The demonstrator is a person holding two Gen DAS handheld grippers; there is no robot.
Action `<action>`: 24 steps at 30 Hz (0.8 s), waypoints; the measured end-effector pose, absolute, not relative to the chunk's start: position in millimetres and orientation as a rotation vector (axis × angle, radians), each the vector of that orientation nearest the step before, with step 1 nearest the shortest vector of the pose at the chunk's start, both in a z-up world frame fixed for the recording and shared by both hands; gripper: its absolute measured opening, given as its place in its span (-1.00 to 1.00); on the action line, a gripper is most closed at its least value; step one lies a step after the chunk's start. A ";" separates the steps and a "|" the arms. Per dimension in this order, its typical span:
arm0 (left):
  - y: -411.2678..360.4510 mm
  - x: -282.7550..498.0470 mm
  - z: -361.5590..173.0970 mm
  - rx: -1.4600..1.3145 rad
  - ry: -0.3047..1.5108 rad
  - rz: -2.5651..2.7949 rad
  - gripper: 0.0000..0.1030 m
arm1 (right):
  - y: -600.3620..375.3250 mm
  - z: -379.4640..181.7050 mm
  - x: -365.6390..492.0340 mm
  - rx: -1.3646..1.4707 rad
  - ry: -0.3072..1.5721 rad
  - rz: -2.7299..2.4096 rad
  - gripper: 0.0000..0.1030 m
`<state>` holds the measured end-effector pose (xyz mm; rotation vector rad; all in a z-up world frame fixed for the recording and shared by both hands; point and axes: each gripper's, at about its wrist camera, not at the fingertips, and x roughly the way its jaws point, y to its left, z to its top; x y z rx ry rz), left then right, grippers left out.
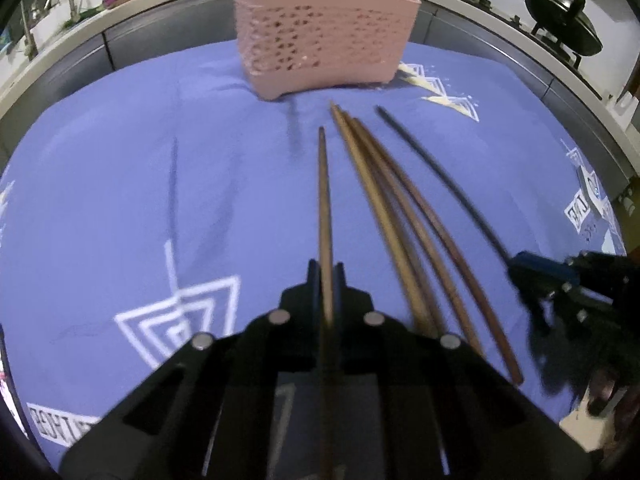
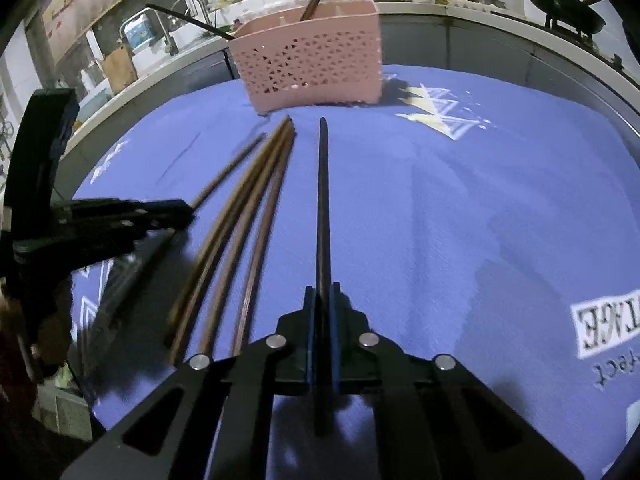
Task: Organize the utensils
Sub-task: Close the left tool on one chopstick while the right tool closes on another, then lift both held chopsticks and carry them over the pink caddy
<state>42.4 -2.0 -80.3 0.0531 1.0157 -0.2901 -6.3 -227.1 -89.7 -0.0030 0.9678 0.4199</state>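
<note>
A pink perforated utensil basket point(image 1: 324, 36) stands at the far side of the blue cloth, also in the right wrist view point(image 2: 312, 64); brown chopsticks and a black one stick out of it. My left gripper point(image 1: 327, 270) is shut on a brown chopstick point(image 1: 324, 200) that points toward the basket. My right gripper point(image 2: 323, 292) is shut on a black chopstick point(image 2: 323, 200), also seen from the left point(image 1: 440, 176). Three brown chopsticks point(image 1: 400, 216) lie loose on the cloth between the two grippers, also in the right wrist view point(image 2: 240, 232).
The blue cloth point(image 1: 160, 160) with white printed patterns covers the table. Behind it runs a kitchen counter with a sink and tap point(image 1: 52, 4) on the left and black woks on a stove point(image 1: 560, 20) on the right.
</note>
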 end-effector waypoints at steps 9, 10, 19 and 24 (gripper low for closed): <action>33.5 17.0 -80.3 0.064 1.055 -0.344 -0.86 | -263.5 -86.3 -34.2 -0.057 1.047 0.445 -0.83; 32.8 20.3 -80.1 0.066 1.057 -0.342 -0.86 | -261.0 -85.7 -32.7 -0.073 1.047 0.445 -0.80; 9.5 71.2 -76.3 0.120 1.062 -0.328 -0.86 | -219.4 -82.1 33.2 -0.156 1.052 0.480 -0.58; 0.9 95.4 -74.0 0.153 1.071 -0.317 -0.86 | -203.2 -79.7 76.9 -0.154 1.066 0.477 -0.54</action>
